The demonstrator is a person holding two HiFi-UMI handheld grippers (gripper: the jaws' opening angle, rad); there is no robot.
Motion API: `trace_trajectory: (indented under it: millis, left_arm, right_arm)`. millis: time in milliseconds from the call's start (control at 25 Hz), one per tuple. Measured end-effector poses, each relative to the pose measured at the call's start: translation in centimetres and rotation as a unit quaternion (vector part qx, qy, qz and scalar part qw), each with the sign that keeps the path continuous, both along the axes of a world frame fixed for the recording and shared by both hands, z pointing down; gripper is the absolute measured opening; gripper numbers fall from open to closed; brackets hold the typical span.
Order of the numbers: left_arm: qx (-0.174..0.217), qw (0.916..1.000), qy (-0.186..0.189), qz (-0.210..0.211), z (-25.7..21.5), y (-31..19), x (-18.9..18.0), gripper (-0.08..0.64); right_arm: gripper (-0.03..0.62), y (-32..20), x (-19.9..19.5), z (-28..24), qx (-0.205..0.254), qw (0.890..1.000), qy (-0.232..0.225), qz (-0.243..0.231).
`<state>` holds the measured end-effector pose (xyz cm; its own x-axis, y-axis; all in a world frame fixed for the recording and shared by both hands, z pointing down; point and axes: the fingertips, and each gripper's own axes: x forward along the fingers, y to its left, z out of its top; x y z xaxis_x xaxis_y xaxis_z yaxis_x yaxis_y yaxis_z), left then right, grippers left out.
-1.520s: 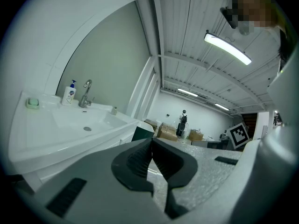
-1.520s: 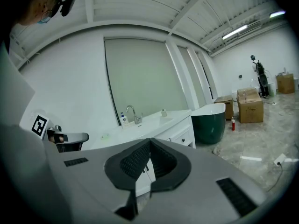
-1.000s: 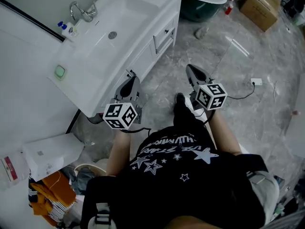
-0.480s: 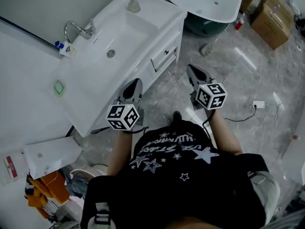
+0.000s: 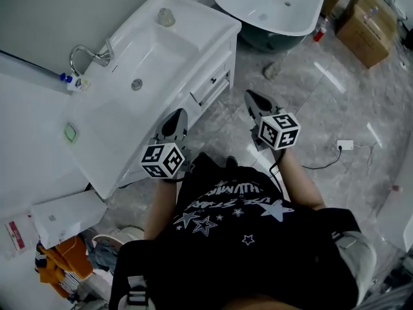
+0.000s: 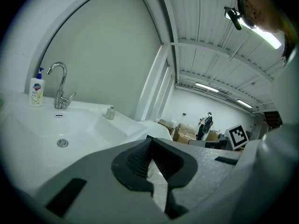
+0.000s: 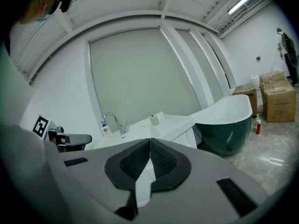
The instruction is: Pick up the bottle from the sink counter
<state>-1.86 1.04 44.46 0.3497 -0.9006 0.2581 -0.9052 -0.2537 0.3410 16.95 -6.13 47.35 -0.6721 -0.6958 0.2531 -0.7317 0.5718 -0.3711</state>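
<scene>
Here the left gripper (image 6: 150,143) has its jaws pressed fully together with nothing between them, and the right gripper (image 7: 149,143) is the same, closed and empty. In the head view both are held low in front of the person. The left one is at the front edge of the sink counter (image 5: 97,148), and the right one is out over the floor (image 5: 335,102), well apart from the counter. The bottle (image 5: 75,82), white with a blue pump top, stands upright on the far side of the basin (image 5: 145,60), just beside the tap (image 5: 87,51) and against the wall. From the left gripper it lies ahead and off to the left, across the basin, with its long axis vertical. From the right gripper it lies farther off in the same direction, so the left one looks the nearer and better placed. That gripper would have to open its jaws first, then come at the bottle from the side, on the face turned away from the tap. A small capped container (image 5: 166,17) also sits on the counter's far right corner; I take the pump bottle to be the one meant.
</scene>
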Motion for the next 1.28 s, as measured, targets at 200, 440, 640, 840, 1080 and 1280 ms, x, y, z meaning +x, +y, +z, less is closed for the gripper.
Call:
trace_trajectory:
  millis: [200, 440, 640, 840, 1080, 1280]
  left_arm:
    - [-0.005, 1.0000, 0.001, -0.001, 0.5, -2.6, -0.2, 0.009]
    - [-0.006, 0.9999, 0.009, 0.000, 1.3, -7.4, -1.1, 0.009]
    - [0.002, 0.9999, 0.014, 0.008, 1.2, -12.3, -1.2, 0.009]
    - [0.011, 0.9998, 0.016, 0.001, 0.9, -17.7, -3.6, 0.009]
    - [0.022, 0.9996, 0.005, -0.016, 0.5, -24.0, -7.2, 0.009]
    - [0.021, 0.9993, 0.007, -0.031, 0.7, -28.7, -10.7, 0.009]
  right_arm:
    - [0.006, -1.7, 0.6, 1.1, -0.011, 1.000, 0.008, 0.006]
    - [0.006, -5.0, 0.0, 1.2, -0.008, 1.000, 0.026, -0.002]
    - [0.006, -9.3, -0.4, 0.5, -0.002, 1.000, 0.031, -0.001]
    - [0.006, -15.0, -2.1, -0.2, 0.004, 0.999, 0.038, 0.005]
    - [0.006, -21.6, -6.3, -0.9, 0.011, 0.998, 0.054, -0.018]
    - [0.006, -26.6, -10.6, -1.0, 0.010, 0.997, 0.065, -0.037]
